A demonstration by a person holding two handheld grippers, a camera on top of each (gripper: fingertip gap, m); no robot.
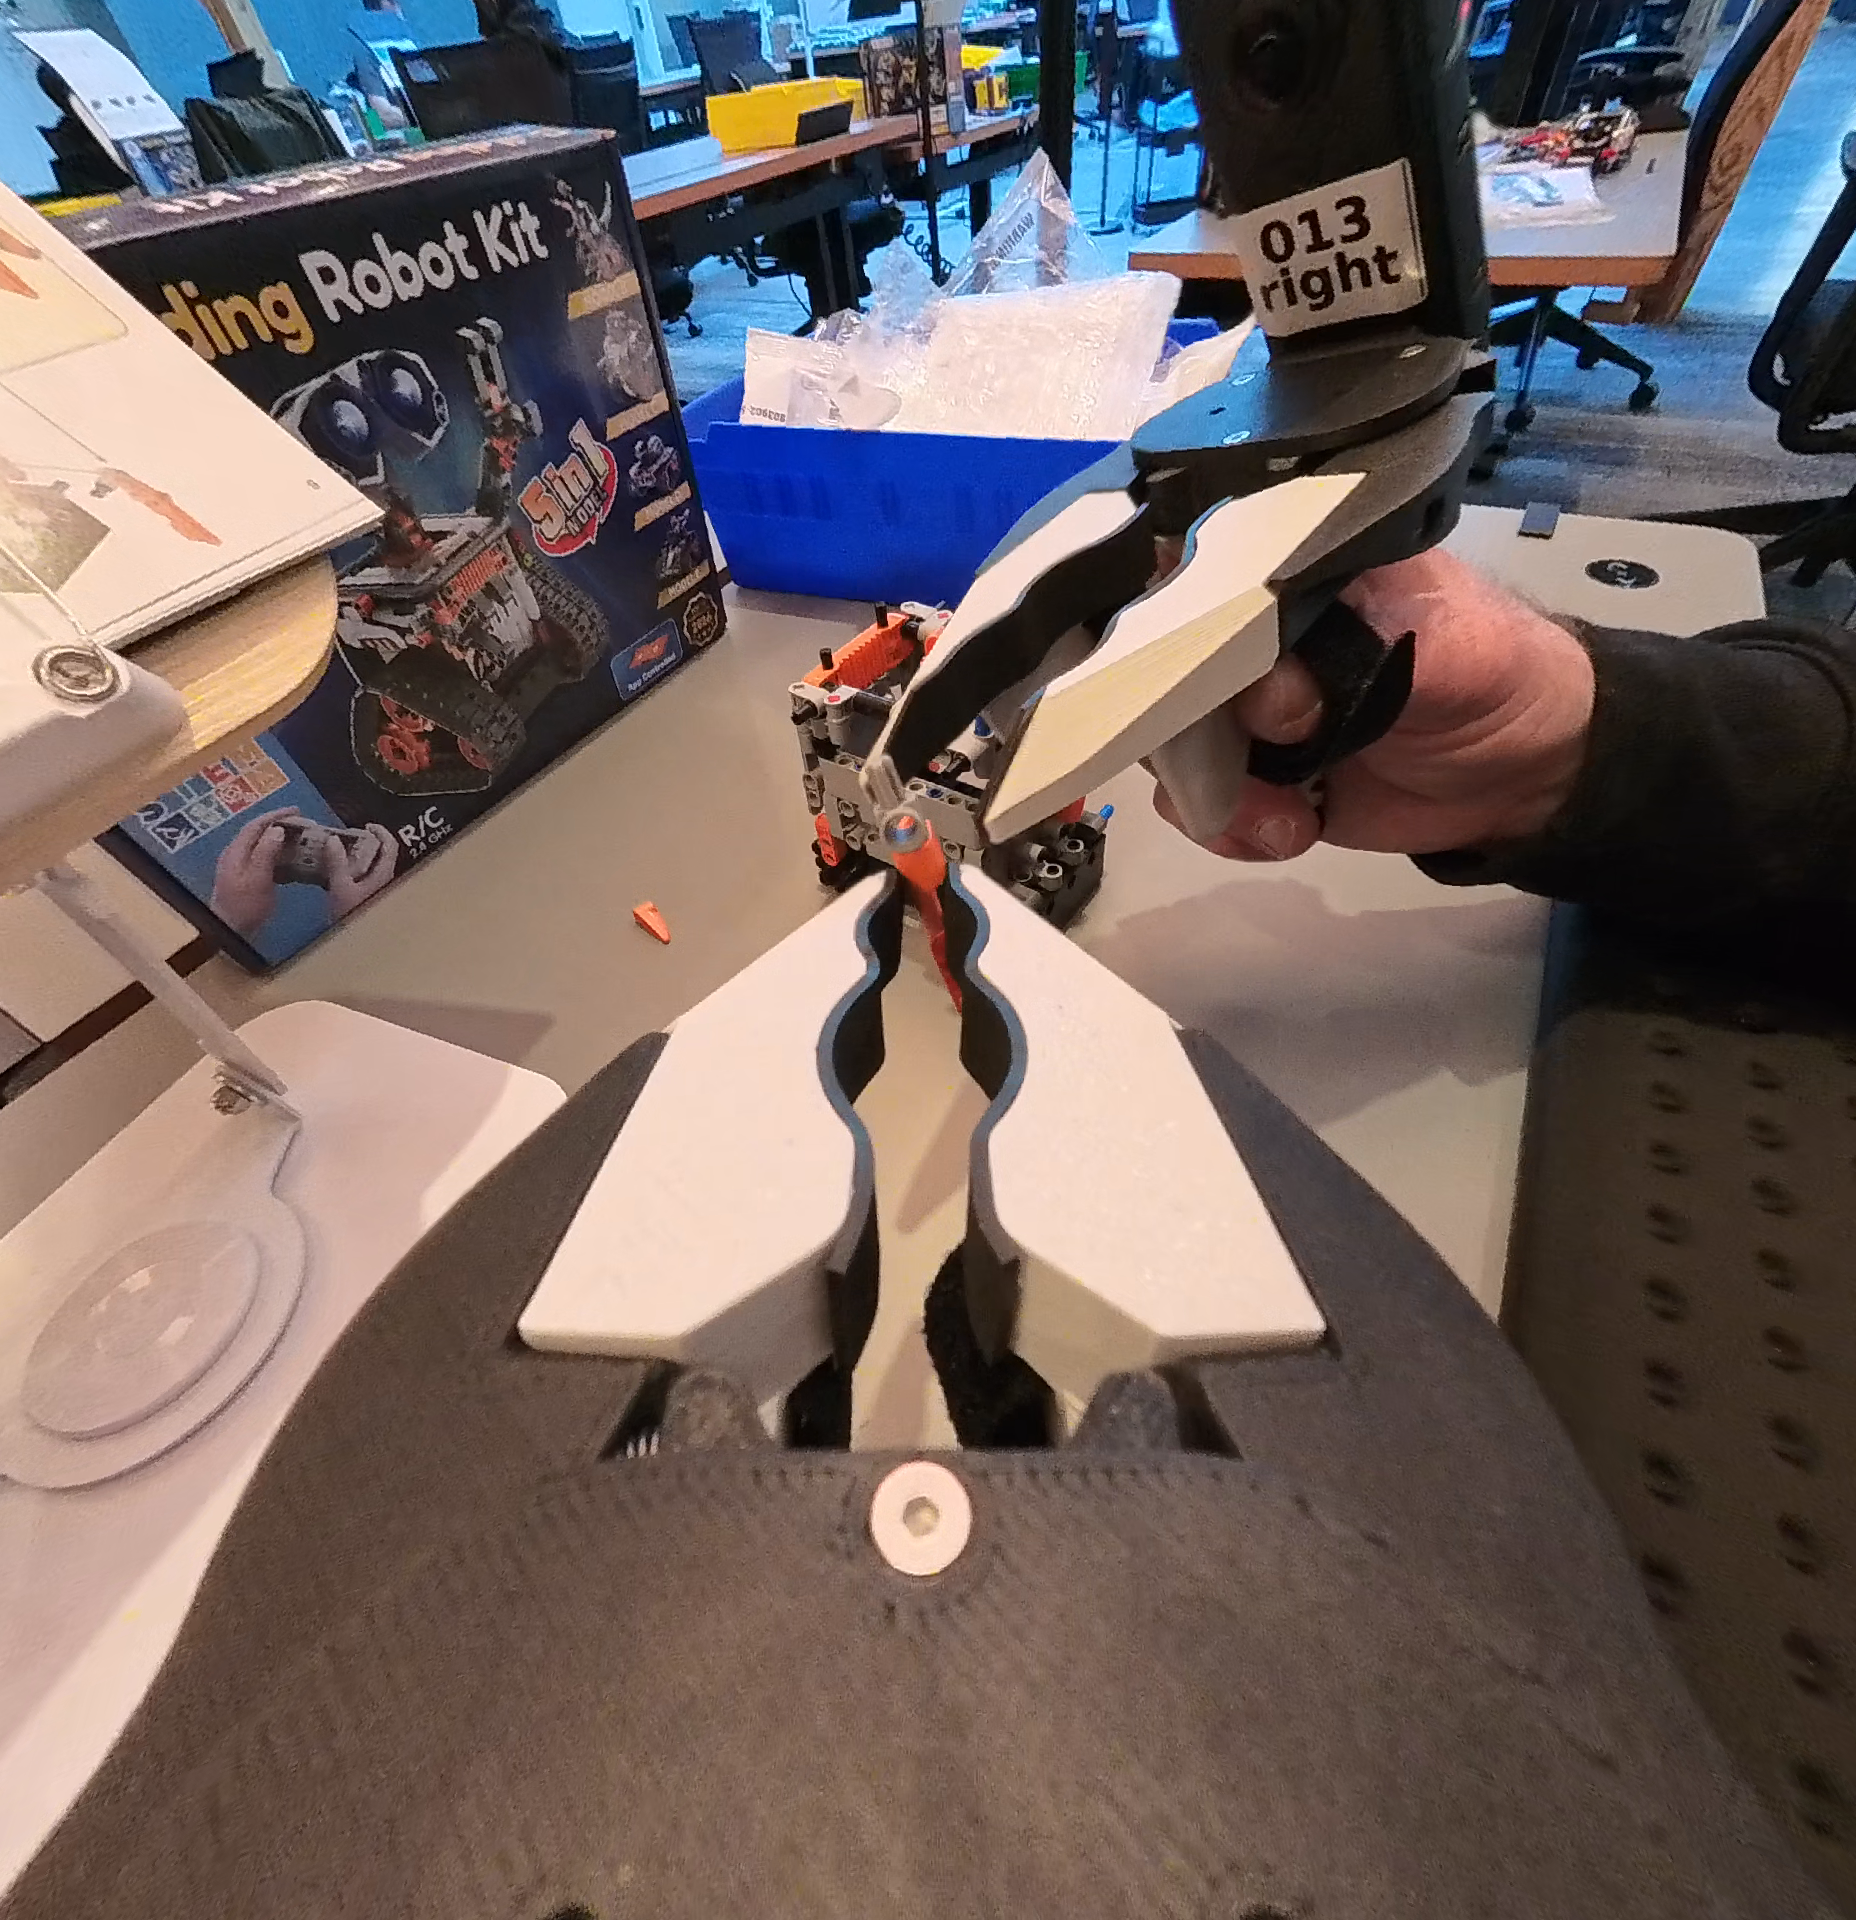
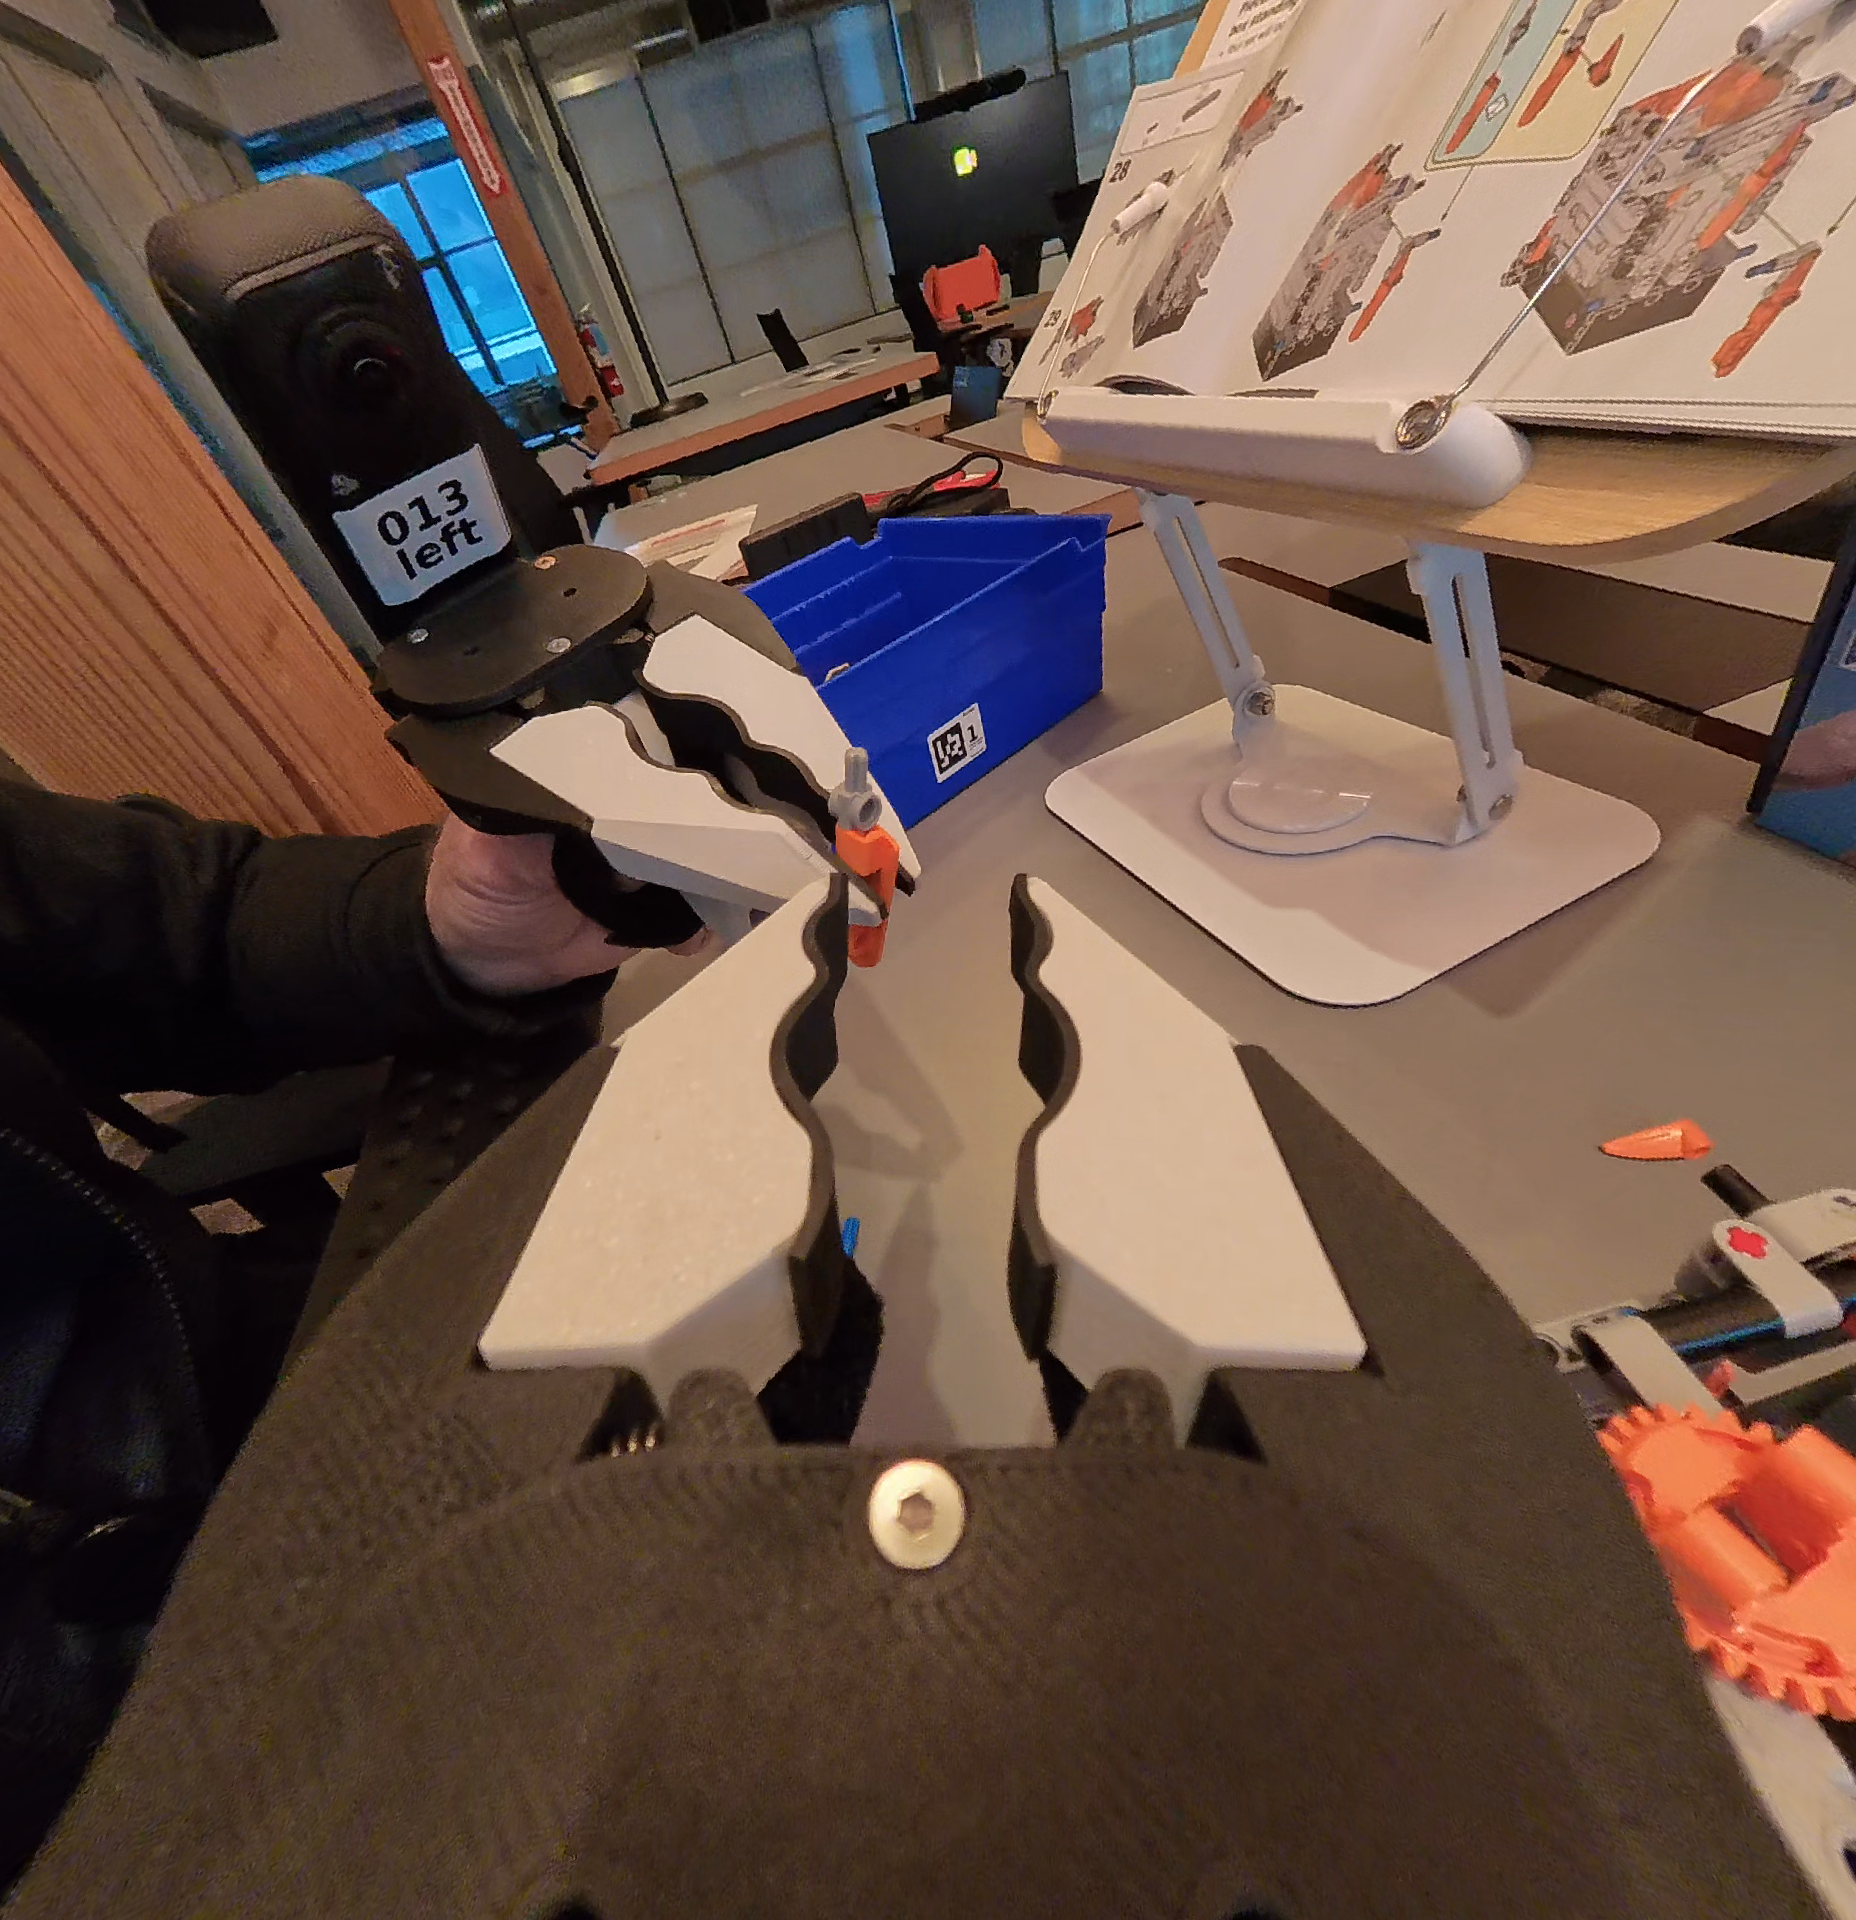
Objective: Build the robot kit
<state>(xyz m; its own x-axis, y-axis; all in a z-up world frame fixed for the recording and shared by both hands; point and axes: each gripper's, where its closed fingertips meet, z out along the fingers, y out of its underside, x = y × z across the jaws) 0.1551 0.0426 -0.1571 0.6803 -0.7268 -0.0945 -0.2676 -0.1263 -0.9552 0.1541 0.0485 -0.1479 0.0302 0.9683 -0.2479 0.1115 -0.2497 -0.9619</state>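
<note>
My left gripper (image 1: 922,883) is shut on a slim orange block piece (image 1: 934,925) with a grey connector (image 1: 888,795) on its top end, and holds it above the table. In the right wrist view the left gripper (image 2: 880,881) holds the same orange piece (image 2: 864,847) just left of my right gripper (image 2: 924,888). The right gripper is open and empty; in the left wrist view it (image 1: 939,800) reaches in from the right, with one fingertip right at the grey connector. A part-built grey, black and orange block model (image 1: 836,727) stands behind them; part of it shows at the lower right (image 2: 1786,1475).
A small orange cone piece (image 1: 652,920) (image 2: 1656,1141) lies on the grey table. A kit box (image 1: 436,416) stands at the back left. A blue bin (image 1: 882,499) holds plastic bags. A second blue bin (image 2: 945,634) stands in the right wrist view. A white book stand (image 2: 1319,831) carries an open manual (image 2: 1526,208). Both grippers' tips are close together, under 4 cm apart.
</note>
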